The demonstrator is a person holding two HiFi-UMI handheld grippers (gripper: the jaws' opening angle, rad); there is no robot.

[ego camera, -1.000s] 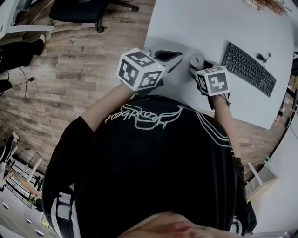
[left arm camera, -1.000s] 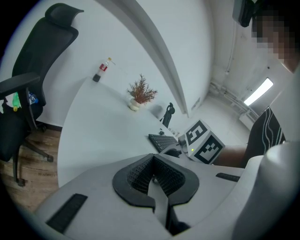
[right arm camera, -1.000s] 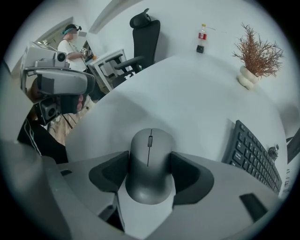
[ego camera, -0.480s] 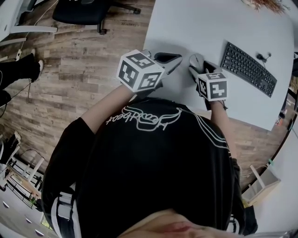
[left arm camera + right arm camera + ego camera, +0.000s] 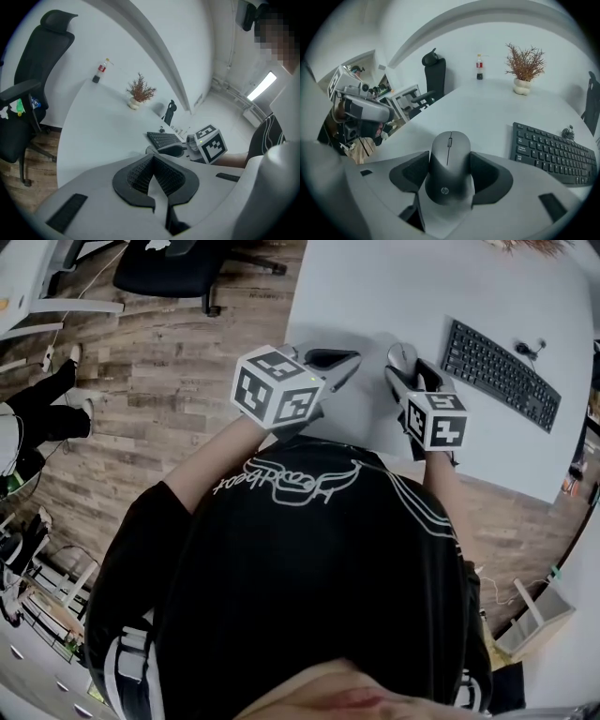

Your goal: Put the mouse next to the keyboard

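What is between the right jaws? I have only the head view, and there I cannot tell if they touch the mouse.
Observer: In the right gripper view, the right gripper has the mouse between its jaws, with one pad pressed on each side of it.
Operator: Does the left one hold something?
Observer: No. In the left gripper view, the left gripper has its pads together, with nothing between them.
Operator: Which way does the mouse point?
Observer: Its wheel end points away from the right gripper, and its logo end sits deep between the pads.
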